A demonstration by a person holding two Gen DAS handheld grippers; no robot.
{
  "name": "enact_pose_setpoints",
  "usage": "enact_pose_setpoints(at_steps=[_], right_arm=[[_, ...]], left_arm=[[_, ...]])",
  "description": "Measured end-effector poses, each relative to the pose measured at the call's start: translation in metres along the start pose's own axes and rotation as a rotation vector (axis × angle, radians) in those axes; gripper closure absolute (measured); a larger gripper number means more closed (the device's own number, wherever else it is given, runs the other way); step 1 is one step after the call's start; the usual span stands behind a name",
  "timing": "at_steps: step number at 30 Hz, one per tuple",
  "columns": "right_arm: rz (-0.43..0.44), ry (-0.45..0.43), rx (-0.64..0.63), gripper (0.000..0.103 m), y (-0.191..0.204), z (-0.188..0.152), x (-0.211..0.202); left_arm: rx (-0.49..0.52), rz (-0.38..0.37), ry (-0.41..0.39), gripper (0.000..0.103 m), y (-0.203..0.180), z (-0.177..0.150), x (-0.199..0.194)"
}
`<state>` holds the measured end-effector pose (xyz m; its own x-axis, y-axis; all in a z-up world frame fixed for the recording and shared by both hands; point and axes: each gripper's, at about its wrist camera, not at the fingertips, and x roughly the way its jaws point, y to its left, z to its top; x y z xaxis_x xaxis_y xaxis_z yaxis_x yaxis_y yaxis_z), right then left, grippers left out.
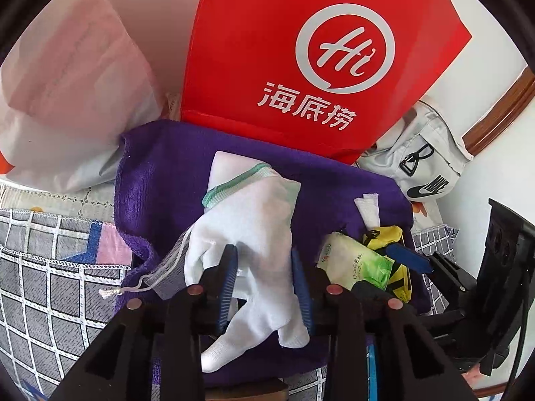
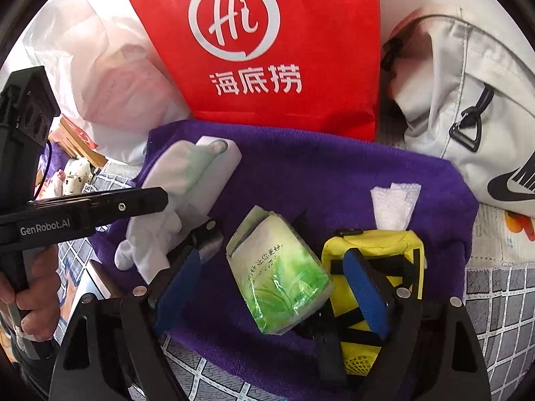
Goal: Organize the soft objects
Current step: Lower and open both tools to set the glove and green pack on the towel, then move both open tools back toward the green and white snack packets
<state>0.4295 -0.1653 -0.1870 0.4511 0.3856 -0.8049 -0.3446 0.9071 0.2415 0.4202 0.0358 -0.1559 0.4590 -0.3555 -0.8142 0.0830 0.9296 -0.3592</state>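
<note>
A purple towel point(image 1: 167, 173) point(image 2: 301, 180) is spread out. On it lie a white glove with a green cuff point(image 1: 247, 214) point(image 2: 174, 180), a green tissue pack point(image 1: 357, 260) point(image 2: 281, 274), a yellow pouch point(image 1: 394, 244) point(image 2: 401, 250) and a white tissue point(image 1: 367, 210) point(image 2: 394, 207). My left gripper point(image 1: 264, 267) straddles the glove with its jaws apart; the glove lies between the pads. My right gripper point(image 2: 267, 274) is open around the tissue pack; its right pad point(image 2: 364, 294) rests over the pouch.
A red paper bag point(image 1: 284, 50) point(image 2: 267, 50) stands behind the towel. A white plastic bag point(image 1: 73, 83) point(image 2: 110, 77) sits to its left and a grey Nike bag point(image 1: 424, 170) point(image 2: 468, 100) to its right. A grey checked cloth point(image 1: 50, 267) lies underneath.
</note>
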Motion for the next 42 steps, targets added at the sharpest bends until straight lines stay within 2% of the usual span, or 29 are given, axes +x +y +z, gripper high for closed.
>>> enact_pose_setpoints(at_steps=[3, 11, 14, 20, 24, 30, 37, 40, 42], right_arm=[[0.008, -0.016, 0.017, 0.016, -0.004, 0.001, -0.006], [0.011, -0.097, 0.069, 0.016, -0.008, 0.003, -0.032], [-0.012, -0.147, 0.077, 0.016, -0.004, -0.001, -0.049], [-0.062, -0.193, 0.053, 0.016, 0.008, -0.015, -0.081], [-0.097, -0.215, 0.059, 0.016, 0.014, -0.033, -0.103], [-0.079, -0.226, 0.055, 0.016, 0.027, -0.072, -0.139], [-0.042, -0.193, 0.019, 0.016, 0.052, -0.122, -0.16], [-0.004, -0.158, 0.025, 0.016, 0.063, -0.146, -0.161], [0.001, -0.151, 0.009, 0.016, 0.072, -0.162, -0.162]], left_arm=[[-0.011, -0.013, -0.002, 0.05, 0.002, 0.001, -0.003], [-0.027, -0.018, -0.018, 0.047, 0.002, 0.002, -0.018], [-0.024, -0.015, -0.024, 0.047, 0.001, 0.001, -0.025], [-0.018, -0.018, -0.073, 0.047, -0.008, 0.001, -0.045], [-0.006, -0.019, -0.097, 0.047, -0.018, -0.002, -0.057], [0.044, 0.026, -0.185, 0.047, -0.04, -0.013, -0.091], [0.074, 0.052, -0.204, 0.047, -0.048, -0.05, -0.128], [0.072, 0.017, -0.207, 0.047, -0.045, -0.069, -0.146], [0.07, 0.038, -0.212, 0.047, -0.044, -0.08, -0.155]])
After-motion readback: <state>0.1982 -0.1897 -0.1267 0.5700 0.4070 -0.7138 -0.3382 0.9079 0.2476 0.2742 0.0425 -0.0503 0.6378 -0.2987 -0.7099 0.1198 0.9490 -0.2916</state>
